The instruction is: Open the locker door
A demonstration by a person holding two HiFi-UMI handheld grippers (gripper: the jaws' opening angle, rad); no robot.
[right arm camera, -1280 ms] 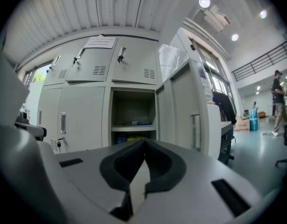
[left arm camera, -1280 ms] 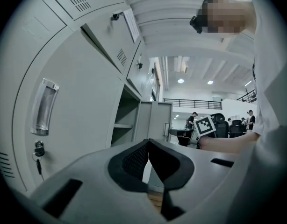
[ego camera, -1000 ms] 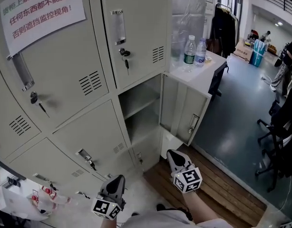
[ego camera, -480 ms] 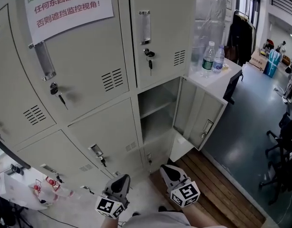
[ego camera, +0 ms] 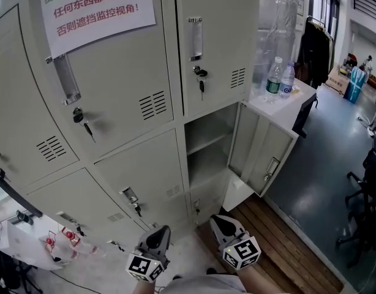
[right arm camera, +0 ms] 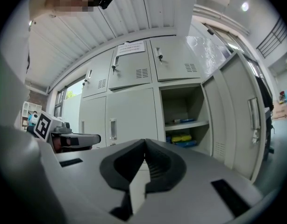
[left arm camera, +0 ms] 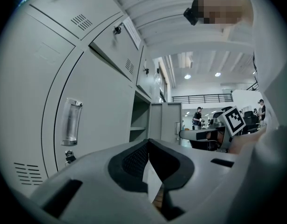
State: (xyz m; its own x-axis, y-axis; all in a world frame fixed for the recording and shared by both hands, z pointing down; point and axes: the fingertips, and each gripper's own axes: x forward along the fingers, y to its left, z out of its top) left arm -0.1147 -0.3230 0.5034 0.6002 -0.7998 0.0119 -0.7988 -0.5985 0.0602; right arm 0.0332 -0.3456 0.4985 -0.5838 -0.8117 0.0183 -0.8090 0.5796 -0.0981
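The grey locker bank (ego camera: pixel 133 103) fills the head view. One lower compartment (ego camera: pixel 207 144) stands open, and its door (ego camera: pixel 261 150) is swung out to the right. In the right gripper view the same compartment (right arm camera: pixel 183 120) holds yellow and blue items (right arm camera: pixel 181 138) under a shelf, beside its door (right arm camera: pixel 248 111). My right gripper (ego camera: pixel 220 219) (right arm camera: pixel 144 141) is shut and empty, held low in front of the open compartment and apart from the door. To its left my left gripper (ego camera: pixel 158 230) (left arm camera: pixel 148 142) is shut on nothing and faces closed doors.
Two water bottles (ego camera: pixel 275 75) stand on a white table (ego camera: pixel 280 106) right of the lockers. A paper notice (ego camera: pixel 99 8) hangs on an upper door. Keys hang in several locks (ego camera: pixel 200 73). A wooden platform (ego camera: pixel 280 244) lies below the open door, and a white bag (ego camera: pixel 29 250) sits at bottom left.
My right gripper has drawn back from the open door, lower in the picture. The head view has swung, so the lockers sit further right. The left gripper has hardly moved.
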